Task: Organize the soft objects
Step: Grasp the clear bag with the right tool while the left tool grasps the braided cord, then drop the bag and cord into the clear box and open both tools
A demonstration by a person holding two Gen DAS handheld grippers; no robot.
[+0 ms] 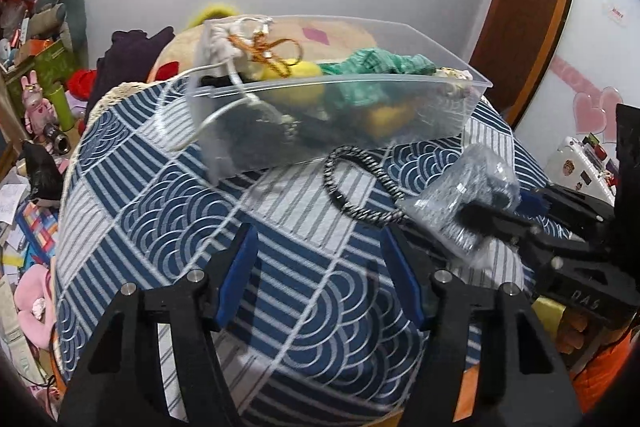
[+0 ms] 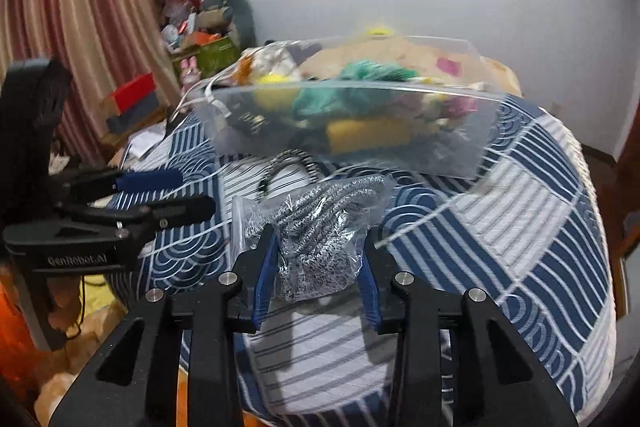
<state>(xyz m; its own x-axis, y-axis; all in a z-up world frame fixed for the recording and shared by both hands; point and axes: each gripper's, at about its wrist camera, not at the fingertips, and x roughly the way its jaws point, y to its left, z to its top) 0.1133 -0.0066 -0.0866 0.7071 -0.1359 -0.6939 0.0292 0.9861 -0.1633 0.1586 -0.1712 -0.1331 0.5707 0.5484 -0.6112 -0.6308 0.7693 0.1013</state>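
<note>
A round table [image 1: 168,203] wears a woven cloth of navy and white patches, some in wave scallops, some in stripes. Toward its far side sits a clear plastic bin [image 1: 460,107], rectangular with sloping walls. Soft things fill it: a crumpled green cloth [image 1: 372,67], a rounded yellow piece [image 1: 308,73], a white cord [image 1: 216,95] spilling over the near wall, and dark items at the bottom.

Just in front of the bin, a black-and-white braided band [image 1: 352,183] lies in a loop on the cloth.

The right gripper [image 2: 318,267], black with blue pads, is partly closed on a crinkly clear bag [image 2: 320,223] of speckled grey knit fabric. Both pads press the bag's lower sides, and the bag stands above the cloth near the table's front, short of the bin.

The left gripper [image 1: 320,267] hangs wide open over the cloth with nothing between its fingers, just left of the bag.
</note>
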